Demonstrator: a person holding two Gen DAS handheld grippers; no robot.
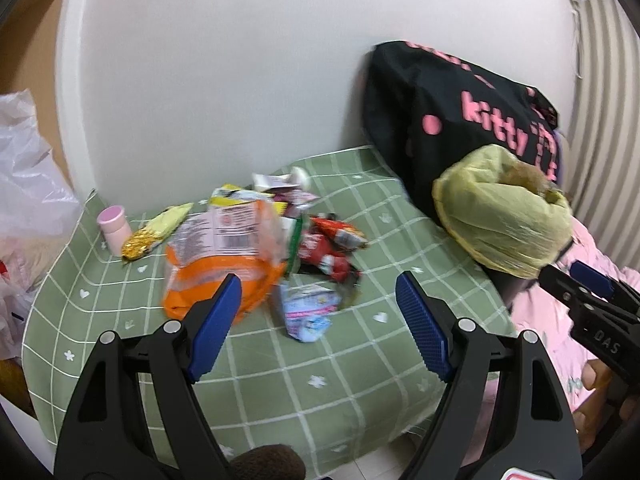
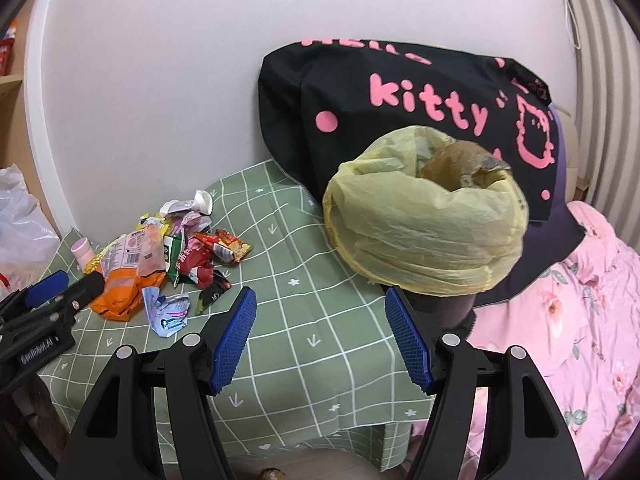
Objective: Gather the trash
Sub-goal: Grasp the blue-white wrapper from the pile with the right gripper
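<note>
A heap of snack wrappers lies on the green checked tablecloth (image 1: 280, 380): an orange bag (image 1: 216, 268), red wrappers (image 1: 328, 252), a light blue wrapper (image 1: 308, 312) and a yellow-gold one (image 1: 154, 232). The heap also shows in the right wrist view (image 2: 160, 264). A bin lined with a yellow bag (image 2: 424, 216) stands at the table's right; it shows in the left wrist view too (image 1: 504, 216). My left gripper (image 1: 318, 304) is open, just short of the heap. My right gripper (image 2: 320, 320) is open and empty, left of the bin's base.
A pink bottle (image 1: 114, 230) stands at the table's back left. A black Hello Kitty bag (image 2: 400, 112) leans on the wall behind the bin. A pink floral quilt (image 2: 580, 320) lies to the right. A white plastic bag (image 1: 28, 184) sits left.
</note>
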